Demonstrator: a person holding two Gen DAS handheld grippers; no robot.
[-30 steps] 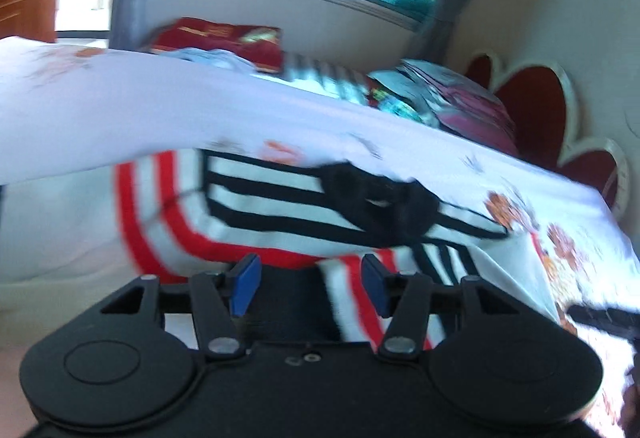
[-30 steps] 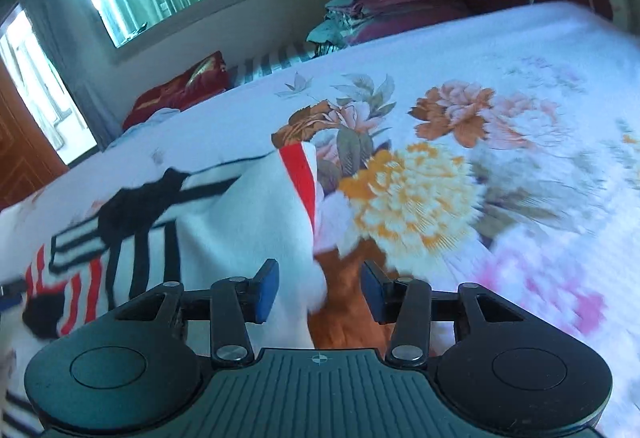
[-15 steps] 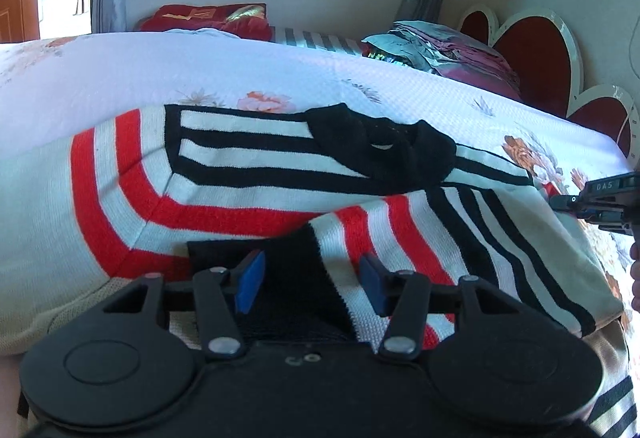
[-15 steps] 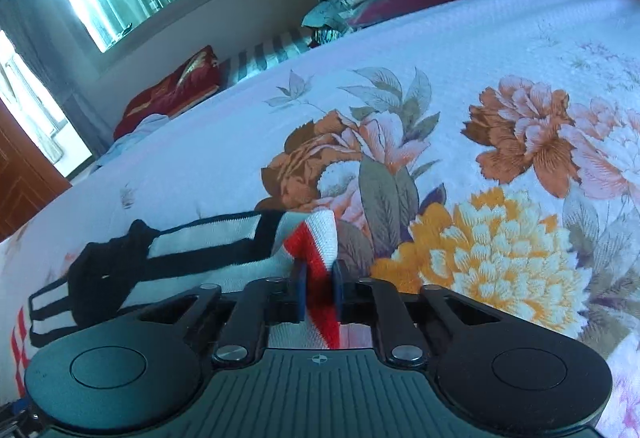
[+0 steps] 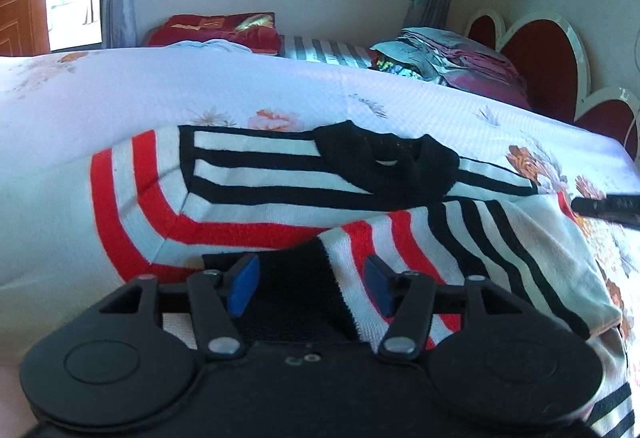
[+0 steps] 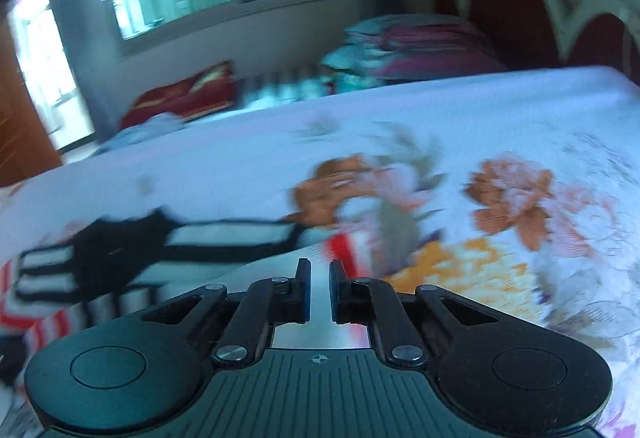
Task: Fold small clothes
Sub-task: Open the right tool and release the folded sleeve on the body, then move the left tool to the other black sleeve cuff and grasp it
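A small knit sweater [image 5: 256, 178] with black and red stripes on white and a black collar lies on the floral bedspread [image 5: 200, 90]. One sleeve with a black cuff [image 5: 296, 278] is folded across its front. My left gripper [image 5: 312, 278] is open, its blue pads either side of the cuff. In the right wrist view my right gripper [image 6: 319, 270] is nearly shut, a narrow gap between the fingers, with white cloth of the sweater [image 6: 224, 238] seen in the gap. The view is blurred. The right gripper's tip also shows in the left wrist view [image 5: 600, 206].
A stack of folded bedding [image 5: 452, 58] and red cushions [image 5: 224, 28] lie at the bed's far side under a window. A red scalloped headboard [image 5: 540, 54] stands to the right. The bedspread's flower print [image 6: 512, 194] stretches right of the sweater.
My right gripper closed on the sweater's red-striped edge half a second ago; now its fingers stand slightly apart and the view swings. My left gripper stays open over the cuff, barely moved.
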